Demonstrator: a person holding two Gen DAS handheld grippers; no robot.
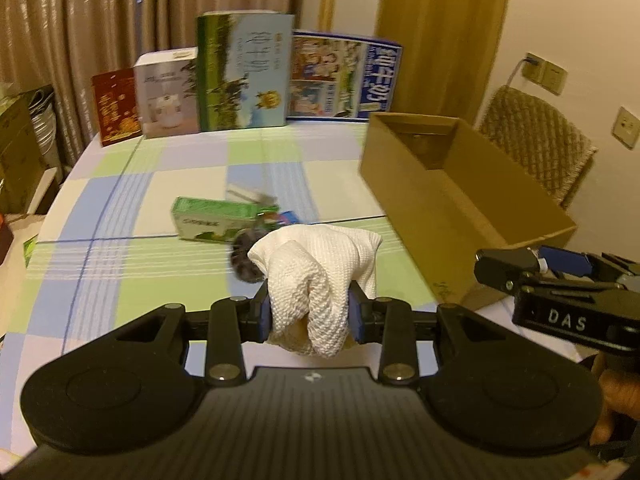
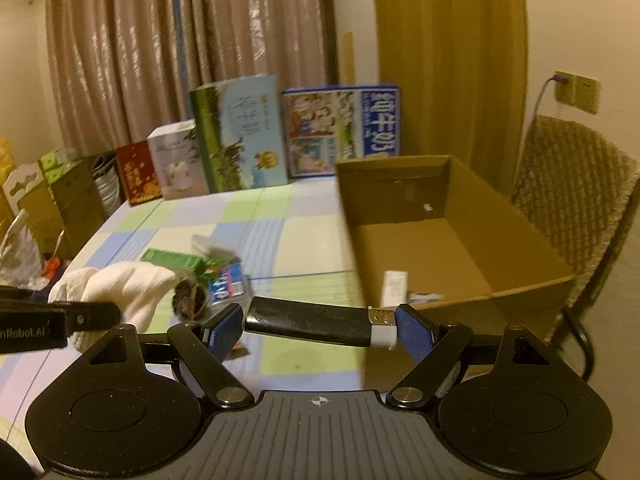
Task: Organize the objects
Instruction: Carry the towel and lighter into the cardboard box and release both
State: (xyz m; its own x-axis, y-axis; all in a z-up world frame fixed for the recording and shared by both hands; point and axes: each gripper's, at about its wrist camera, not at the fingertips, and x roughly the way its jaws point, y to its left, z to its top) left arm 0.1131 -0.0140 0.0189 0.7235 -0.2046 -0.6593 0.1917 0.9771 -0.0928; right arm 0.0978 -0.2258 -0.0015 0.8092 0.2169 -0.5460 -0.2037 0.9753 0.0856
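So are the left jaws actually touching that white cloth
Touching. In the left wrist view the left gripper has both blue pads pressed into the white cloth, which bunches up between them with no gap showing.

left wrist: table (image 1: 120,208) viewed low, forward, close | right wrist: cardboard box (image 2: 520,280) faced from above | shared by 2: box, upright cartons (image 1: 244,72)

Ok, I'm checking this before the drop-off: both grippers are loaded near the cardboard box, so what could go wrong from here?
1. The black lighter spans the right gripper end to end, pinched only at its tips; it could pivot out.
2. The white cloth bulges loosely from the left gripper and may snag the cardboard box rim.
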